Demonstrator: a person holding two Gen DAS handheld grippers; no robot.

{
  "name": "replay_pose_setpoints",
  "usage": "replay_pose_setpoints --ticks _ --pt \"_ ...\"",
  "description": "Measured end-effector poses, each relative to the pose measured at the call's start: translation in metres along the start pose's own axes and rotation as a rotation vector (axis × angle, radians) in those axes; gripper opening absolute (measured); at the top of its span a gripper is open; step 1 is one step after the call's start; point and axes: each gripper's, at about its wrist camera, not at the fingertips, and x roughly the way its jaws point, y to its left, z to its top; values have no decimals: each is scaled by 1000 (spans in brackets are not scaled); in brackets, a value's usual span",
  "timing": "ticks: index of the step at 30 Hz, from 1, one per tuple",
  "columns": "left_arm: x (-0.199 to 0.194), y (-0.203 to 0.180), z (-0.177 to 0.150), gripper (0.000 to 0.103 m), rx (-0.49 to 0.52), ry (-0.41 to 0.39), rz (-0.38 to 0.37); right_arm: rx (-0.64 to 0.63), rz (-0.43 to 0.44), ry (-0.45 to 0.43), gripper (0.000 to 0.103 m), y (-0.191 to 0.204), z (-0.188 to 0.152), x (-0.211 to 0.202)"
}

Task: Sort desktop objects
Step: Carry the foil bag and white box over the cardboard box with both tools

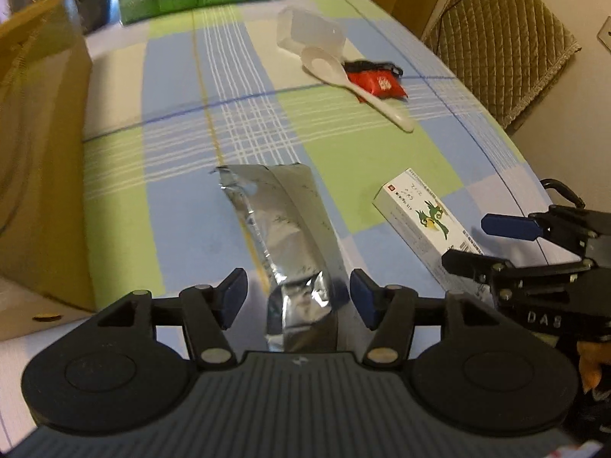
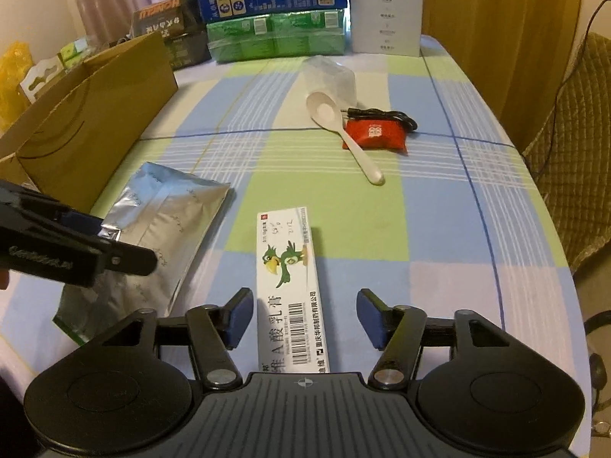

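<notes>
Silver foil pouch [image 1: 284, 229] lies flat on the checked worktop [image 1: 382, 145], near-left, its crumpled near end running in between my left gripper [image 1: 298, 297] jaws. Jaws stand wide, pads on either side of the foil, not touching it as far as I can see. Long axis runs near-to-far, leaning slightly left; torn, folded mouth points far.

White ointment box [image 2: 290, 290] with the green bird print lies just right of the pouch, apart from it. My right gripper [image 2: 305, 318] straddles its near end, jaws wide, nothing held. Box's long axis also runs near-to-far, so both pieces line up with my fingers. I judge that is why I sit square over each: a grip across the narrow width, not the length.

Brown cardboard box [image 2: 95, 114] stands open along the left edge, next to the pouch; likely the bin for sorting, though I can't confirm.

Far right cluster, well apart: white plastic spoon [image 2: 343, 133], bowl far, handle pointing near-right, resting against a red packet [image 2: 376, 135]; a clear plastic cup [image 2: 330, 80] tipped on its side behind.
</notes>
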Motion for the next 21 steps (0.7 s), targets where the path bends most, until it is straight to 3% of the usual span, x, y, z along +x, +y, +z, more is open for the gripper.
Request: replay_pose_setpoints --ticks 10,18,21 --pt "34 -8 12 57 107 107 22 -76 13 46 57 1 12 25" --pt "42 -18 18 61 220 150 50 -184 5 64 39 11 11 34" --pt "41 -21 17 56 235 150 52 -188 5 64 36 13 10 33"
